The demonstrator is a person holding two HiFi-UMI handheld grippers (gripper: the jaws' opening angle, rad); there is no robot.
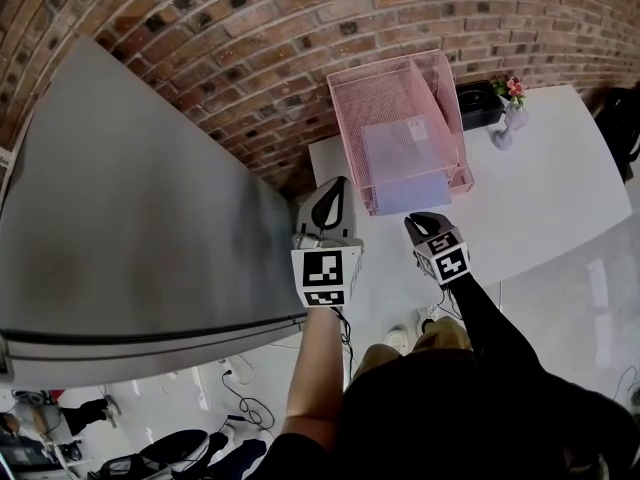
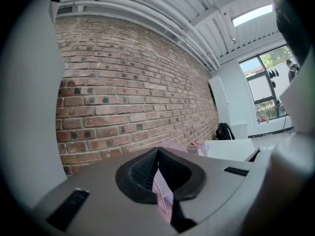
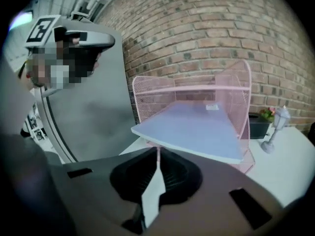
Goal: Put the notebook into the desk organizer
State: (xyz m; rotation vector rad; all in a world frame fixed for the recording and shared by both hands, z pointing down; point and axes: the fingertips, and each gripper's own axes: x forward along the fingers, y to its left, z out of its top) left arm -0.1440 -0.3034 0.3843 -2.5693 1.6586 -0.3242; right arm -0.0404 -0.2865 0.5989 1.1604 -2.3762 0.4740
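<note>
Notebook (image 3: 197,129) is jutting lengthwise from the desk organizer (image 3: 147,97), just ahead of my nearer right gripper (image 3: 157,151), whose jaws are closed and empty.

I can read no words or numbers in any view. The cube (image 1: 325,276) on my left gripper (image 1: 338,182) carries 2 black-and-white square markers, 1 on each face I see, with no letters or digits. The cube (image 1: 446,256) on my right gripper (image 1: 421,219) shows 2 more of the same kind. In the right gripper view, another square marker (image 3: 42,27) sits on the headgear. A small white label (image 3: 212,107) lies on the notebook (image 3: 197,129), but its print is too small and blurred for me to make out.
</note>
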